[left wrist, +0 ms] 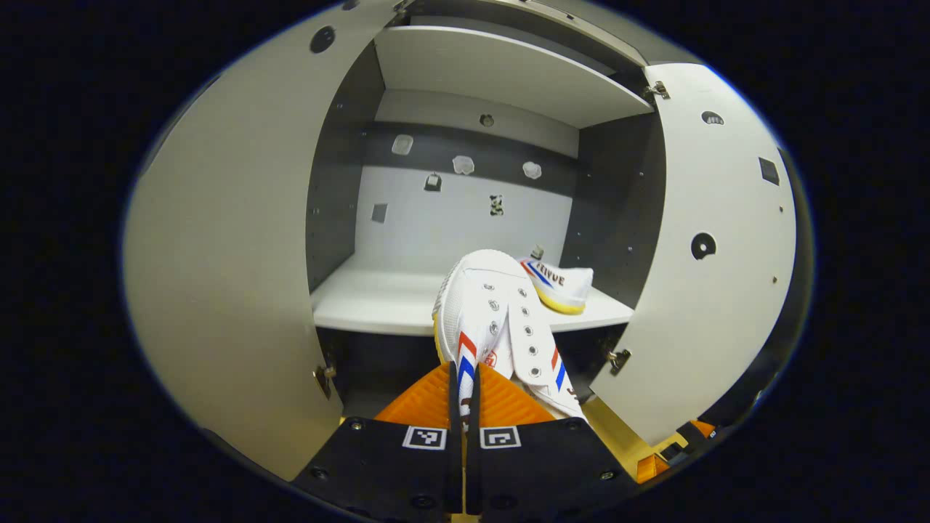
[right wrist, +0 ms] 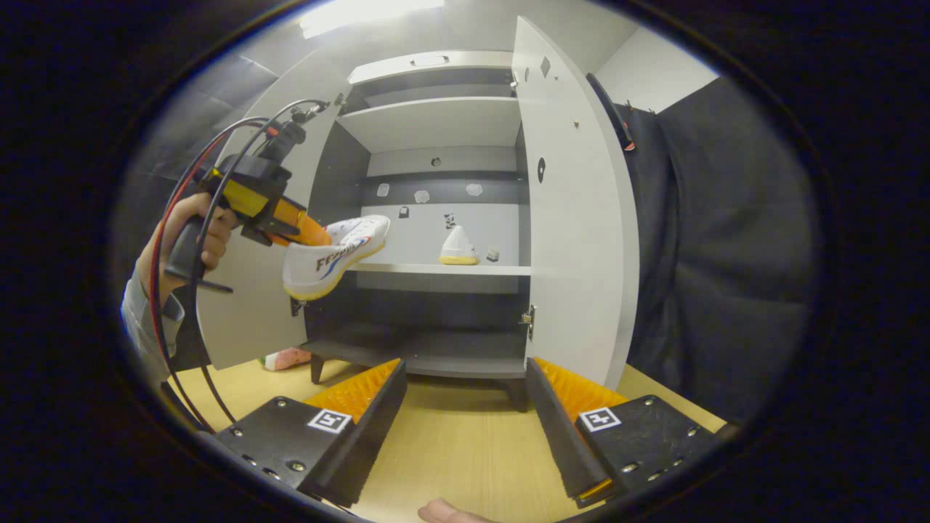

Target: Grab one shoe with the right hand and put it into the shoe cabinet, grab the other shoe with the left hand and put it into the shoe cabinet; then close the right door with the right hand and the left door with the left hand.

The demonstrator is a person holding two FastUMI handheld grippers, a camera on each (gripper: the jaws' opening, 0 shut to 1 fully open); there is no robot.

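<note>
My left gripper (left wrist: 463,388) is shut on the heel end of a white shoe (left wrist: 490,316) with red and blue stripes, held toe-first in front of the middle shelf (left wrist: 378,299) of the open shoe cabinet. The second white shoe (left wrist: 561,285) rests on that shelf at its right end. In the right gripper view a hand (right wrist: 197,231) holds the left gripper (right wrist: 270,207) with the shoe (right wrist: 333,260) at the cabinet's left side, and the other shoe (right wrist: 458,247) stands on the shelf. My right gripper (right wrist: 465,370) is open and holds nothing, low in front of the cabinet.
Both cabinet doors stand wide open: the left door (left wrist: 218,290) and the right door (left wrist: 719,254), the latter also close on my right (right wrist: 574,203). A wooden surface (right wrist: 450,443) lies below. A small pink and green object (right wrist: 287,358) sits near the cabinet's left foot.
</note>
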